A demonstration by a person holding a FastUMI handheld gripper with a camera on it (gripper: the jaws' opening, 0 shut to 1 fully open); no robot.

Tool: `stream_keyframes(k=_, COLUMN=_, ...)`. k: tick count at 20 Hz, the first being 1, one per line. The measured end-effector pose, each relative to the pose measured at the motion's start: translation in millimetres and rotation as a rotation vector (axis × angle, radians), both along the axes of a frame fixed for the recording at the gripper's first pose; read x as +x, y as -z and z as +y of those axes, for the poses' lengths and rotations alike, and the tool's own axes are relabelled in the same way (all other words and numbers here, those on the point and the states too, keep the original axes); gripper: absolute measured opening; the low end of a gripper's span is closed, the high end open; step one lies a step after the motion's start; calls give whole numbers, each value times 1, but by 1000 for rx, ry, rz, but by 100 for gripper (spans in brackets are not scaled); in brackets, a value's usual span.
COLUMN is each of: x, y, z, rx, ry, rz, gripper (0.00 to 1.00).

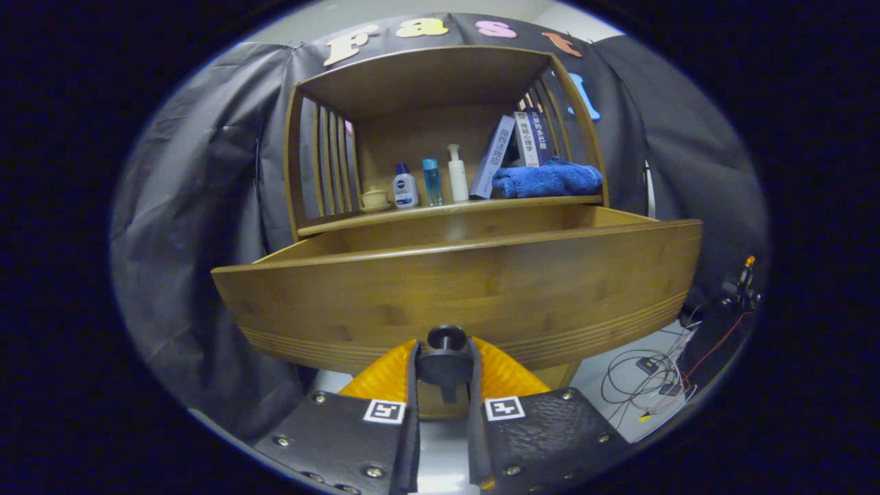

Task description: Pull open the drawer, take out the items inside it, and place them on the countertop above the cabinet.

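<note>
Your gripper (pixel 445 368) has its fingers pinching the round dark knob (pixel 445 348) of the drawer (pixel 454 292), one on each side. The drawer, smooth banded bamboo with a grooved lower edge, stands pulled out; its inside is hidden. On the surface (pixel 447 206) above: a small cup (pixel 375 199), three plastic bottles (pixel 431 181), leaning books (pixel 512 151), a folded blue plush towel (pixel 546 180).

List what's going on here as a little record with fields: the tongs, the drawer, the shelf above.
tongs: fingers closed on the drawer knob
drawer: pulled out from the wooden cabinet; its inside is hidden behind the front panel
countertop: cup, three bottles, leaning books, blue towel
floor: loose cables beside the cabinet
task stage: drawer open, nothing taken out yet
</note>
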State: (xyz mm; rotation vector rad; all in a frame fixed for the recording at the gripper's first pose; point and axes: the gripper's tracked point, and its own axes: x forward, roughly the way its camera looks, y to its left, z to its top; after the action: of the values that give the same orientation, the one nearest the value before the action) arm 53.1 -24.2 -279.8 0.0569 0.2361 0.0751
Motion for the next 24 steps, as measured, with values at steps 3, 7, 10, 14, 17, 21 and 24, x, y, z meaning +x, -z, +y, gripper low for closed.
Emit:
stream_keyframes(k=3, x=-12, y=1, z=-1, rx=-9, ry=-6, rz=13, gripper=28)
stream_keyframes(k=7, x=-15, y=4, z=-3, rx=19, ry=18, rz=85, gripper=28)
stream_keyframes(k=10, x=-21, y=-24, z=10, rx=75, ry=3, rz=69, gripper=70)
stream_keyframes(k=14, x=-25, y=-53, z=-10, rx=-32, ry=85, rz=118, gripper=100)
stream_keyframes(k=17, x=-27, y=-94, z=-6, rx=-20, ry=85, rz=100, gripper=100)
stream_keyframes(k=21, x=-8, y=-143, z=1, rx=-62, ry=52, rz=97, gripper=100)
stream_keyframes(k=24, x=20, y=-158, z=4, rx=-128, ry=42, rz=112, gripper=100)
